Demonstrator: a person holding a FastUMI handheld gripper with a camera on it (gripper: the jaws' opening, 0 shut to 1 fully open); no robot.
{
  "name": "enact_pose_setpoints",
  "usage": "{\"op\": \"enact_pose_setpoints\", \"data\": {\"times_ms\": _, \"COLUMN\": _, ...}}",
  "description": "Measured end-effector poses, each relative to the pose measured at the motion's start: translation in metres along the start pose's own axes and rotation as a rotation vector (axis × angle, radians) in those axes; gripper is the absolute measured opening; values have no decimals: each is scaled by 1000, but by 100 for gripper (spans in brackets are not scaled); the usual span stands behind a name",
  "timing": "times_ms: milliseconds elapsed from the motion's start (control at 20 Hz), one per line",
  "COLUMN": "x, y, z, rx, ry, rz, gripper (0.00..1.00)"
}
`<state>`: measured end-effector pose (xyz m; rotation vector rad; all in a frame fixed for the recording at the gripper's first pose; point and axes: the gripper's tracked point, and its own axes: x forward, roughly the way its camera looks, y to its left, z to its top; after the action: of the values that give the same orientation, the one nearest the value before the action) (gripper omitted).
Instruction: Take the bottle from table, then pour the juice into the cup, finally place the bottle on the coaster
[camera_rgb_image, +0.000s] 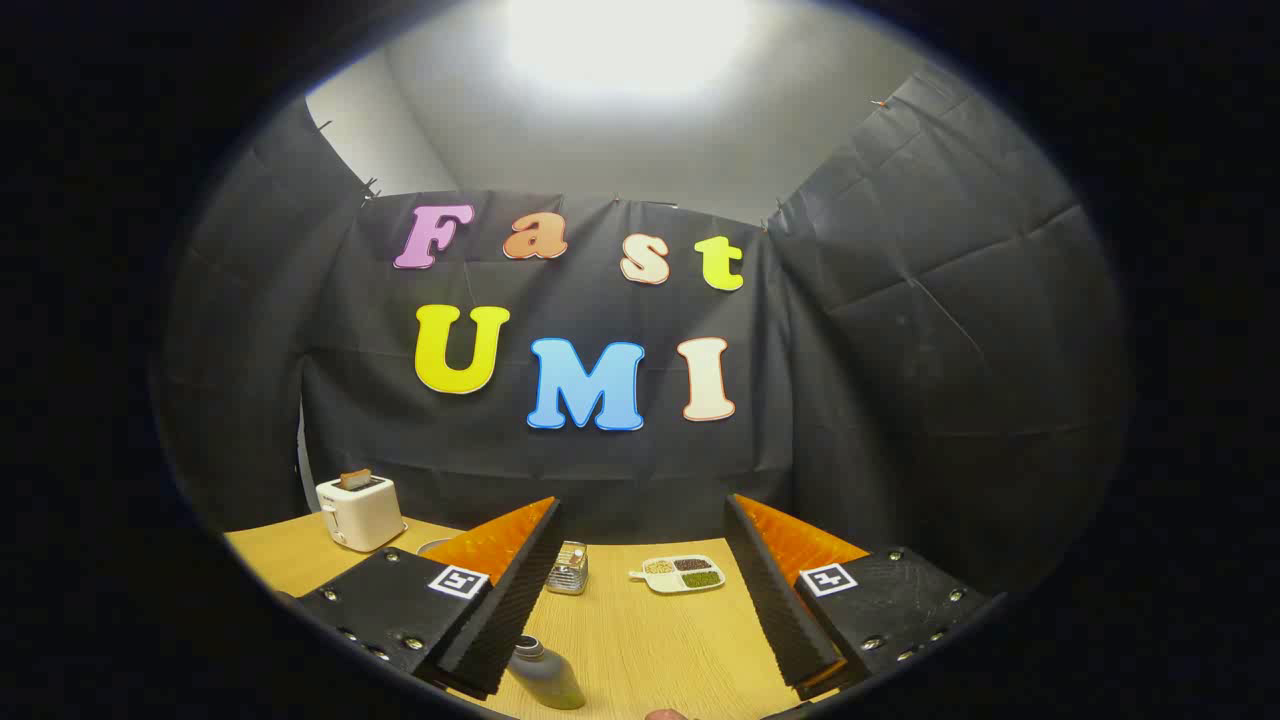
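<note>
A dark bottle (543, 674) with a narrow neck stands on the wooden table (650, 640), low between my fingers and close to the left one. My gripper (642, 530) is open, with a wide gap between its fingers and nothing held. A small clear glass cup (568, 567) with a metallic base stands farther off on the table, just right of the left fingertip. A rounded grey edge (436, 546) peeks out behind the left finger; what it is I cannot tell.
A white toaster (359, 511) with a slice in it stands at the table's far left. A white divided dish (682, 575) with grains sits beyond the fingers, toward the right one. Black cloth walls close in the booth behind the table.
</note>
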<state>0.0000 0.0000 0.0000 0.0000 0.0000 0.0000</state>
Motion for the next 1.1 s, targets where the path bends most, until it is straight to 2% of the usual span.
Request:
{"op": "enact_pose_setpoints", "data": {"times_ms": 450, "x": 14, "y": 8, "z": 6, "rx": 24, "ry": -17, "rz": 19, "gripper": 98}}
{"op": "enact_pose_setpoints", "data": {"times_ms": 1100, "x": 3, "y": 13, "z": 8, "rx": 23, "ry": -26, "rz": 23, "gripper": 97}}
